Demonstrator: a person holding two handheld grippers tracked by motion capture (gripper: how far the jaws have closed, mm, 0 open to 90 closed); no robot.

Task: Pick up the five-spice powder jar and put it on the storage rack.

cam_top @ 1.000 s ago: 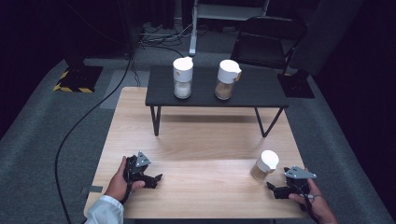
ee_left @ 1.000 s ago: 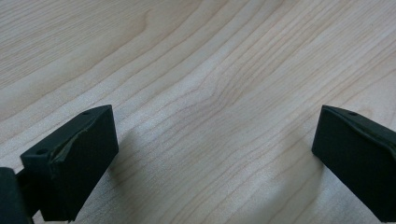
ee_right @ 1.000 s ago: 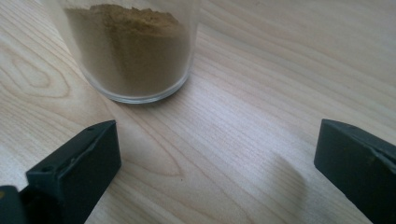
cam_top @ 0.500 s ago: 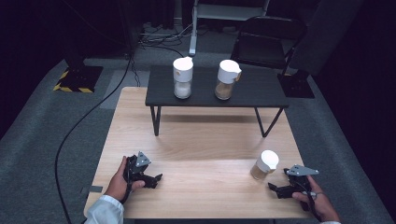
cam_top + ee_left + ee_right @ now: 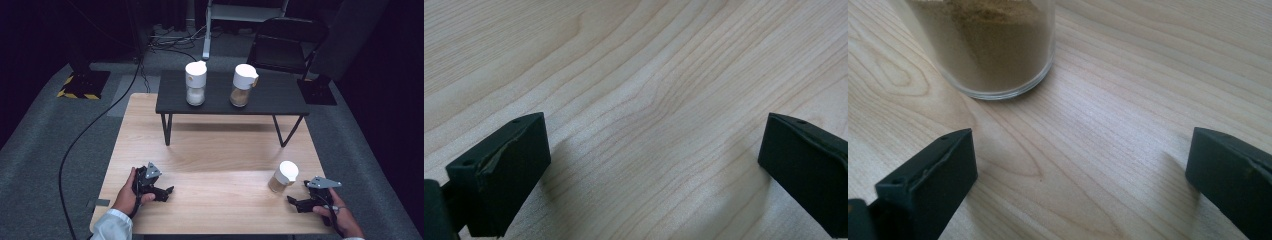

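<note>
Right gripper [image 5: 295, 201] sits low on the wooden table [image 5: 220, 150] near its front right corner, jaws spread wide with nothing between them — the small jar [image 5: 283, 176] stands just ahead and off to one side, not touching. In the right gripper view that jar [image 5: 990, 45] is clear glass holding tan-brown powder. Left gripper [image 5: 167, 190] rests near the front left, jaws also wide apart over bare wood.

Count, biggest first: one wooden table, one black low table [image 5: 231, 95] standing on its far half, three white-lidded jars, two grippers. Two taller jars sit on the black table — the left jar [image 5: 195, 83] has white grains in it, the right jar [image 5: 243, 85] has brownish stuff.

Compared with a second ago, the right gripper has backed a little farther from the small jar; the left one hasn't moved, and neither have the jars.
</note>
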